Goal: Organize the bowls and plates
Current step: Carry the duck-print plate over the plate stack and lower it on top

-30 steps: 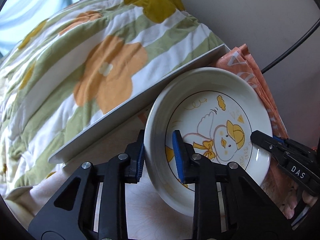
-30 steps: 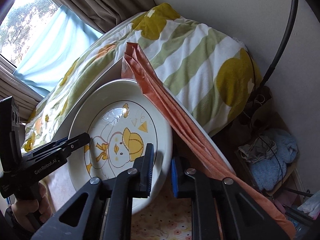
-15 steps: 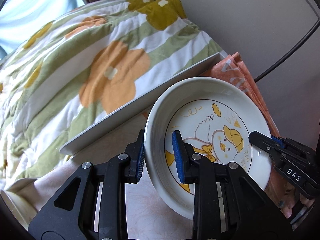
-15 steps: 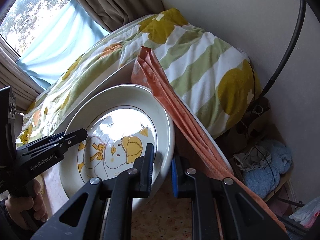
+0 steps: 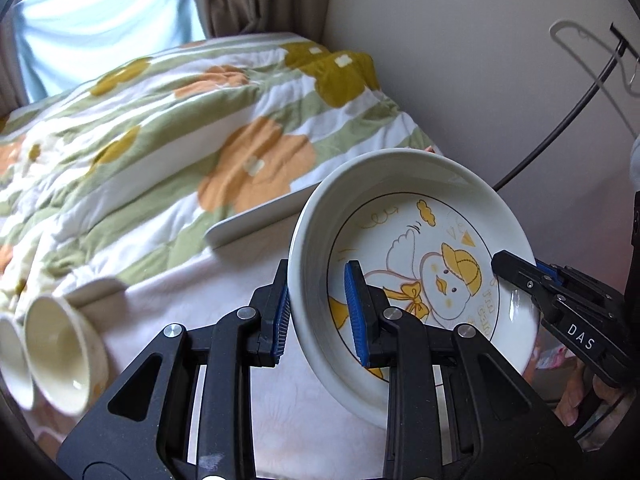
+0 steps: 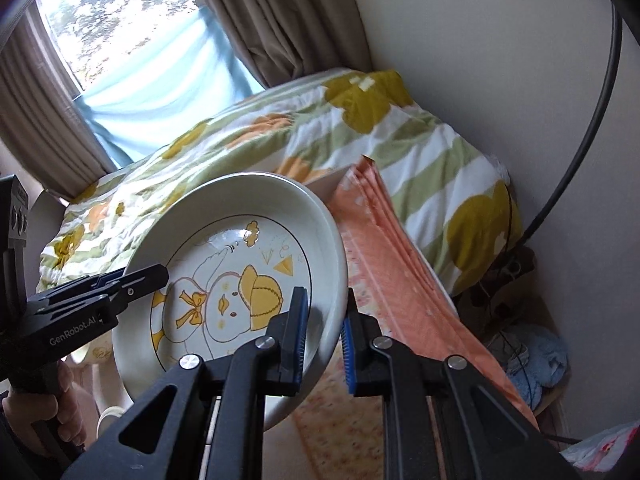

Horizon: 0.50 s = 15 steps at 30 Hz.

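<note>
White ceramic plate with a yellow-capped duck drawing (image 5: 420,240) is tilted, off the worktop, gripped on both sides. Left gripper (image 5: 318,312) jaws are clamped on its left rim, blue pads (image 5: 354,312) either side of the wall. Right gripper (image 6: 324,332) jaws are clamped on the opposite rim. Two cream bowls (image 5: 64,356) lie on their sides on the white cloth at far left. Folded orange cloth (image 6: 384,260) sits just beside the plate; green-and-orange floral quilt (image 5: 180,128) lies behind.
</note>
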Each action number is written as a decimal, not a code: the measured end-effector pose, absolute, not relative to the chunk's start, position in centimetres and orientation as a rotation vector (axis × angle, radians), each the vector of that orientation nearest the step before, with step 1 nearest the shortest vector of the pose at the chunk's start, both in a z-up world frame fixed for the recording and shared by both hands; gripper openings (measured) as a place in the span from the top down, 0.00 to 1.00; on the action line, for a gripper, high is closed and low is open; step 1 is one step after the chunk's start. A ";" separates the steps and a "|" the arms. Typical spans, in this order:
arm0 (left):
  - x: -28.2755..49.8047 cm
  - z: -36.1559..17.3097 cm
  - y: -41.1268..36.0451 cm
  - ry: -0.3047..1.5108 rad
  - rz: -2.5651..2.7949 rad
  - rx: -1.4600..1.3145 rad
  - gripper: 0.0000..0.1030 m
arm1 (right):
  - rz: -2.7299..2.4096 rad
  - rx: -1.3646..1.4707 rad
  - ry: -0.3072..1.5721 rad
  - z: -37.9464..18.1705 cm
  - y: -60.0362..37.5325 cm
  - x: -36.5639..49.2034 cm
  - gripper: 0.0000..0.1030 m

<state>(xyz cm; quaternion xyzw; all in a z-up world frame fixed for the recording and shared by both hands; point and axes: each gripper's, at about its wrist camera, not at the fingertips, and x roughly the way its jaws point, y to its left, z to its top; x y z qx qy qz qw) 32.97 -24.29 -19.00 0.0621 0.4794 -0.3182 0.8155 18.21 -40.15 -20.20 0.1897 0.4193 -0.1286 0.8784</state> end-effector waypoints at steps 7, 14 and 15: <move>27.2 -16.5 -15.5 0.988 -0.583 0.058 0.78 | -0.159 0.348 0.848 -17.8 -33.6 15.4 0.86; 21.5 -17.5 -7.9 1.011 -0.466 0.014 0.78 | -0.038 0.320 0.910 -19.1 -27.0 12.4 0.86; 20.5 -17.9 -6.8 1.021 -0.439 0.001 0.78 | -0.020 0.316 0.921 -19.4 -26.4 12.2 0.86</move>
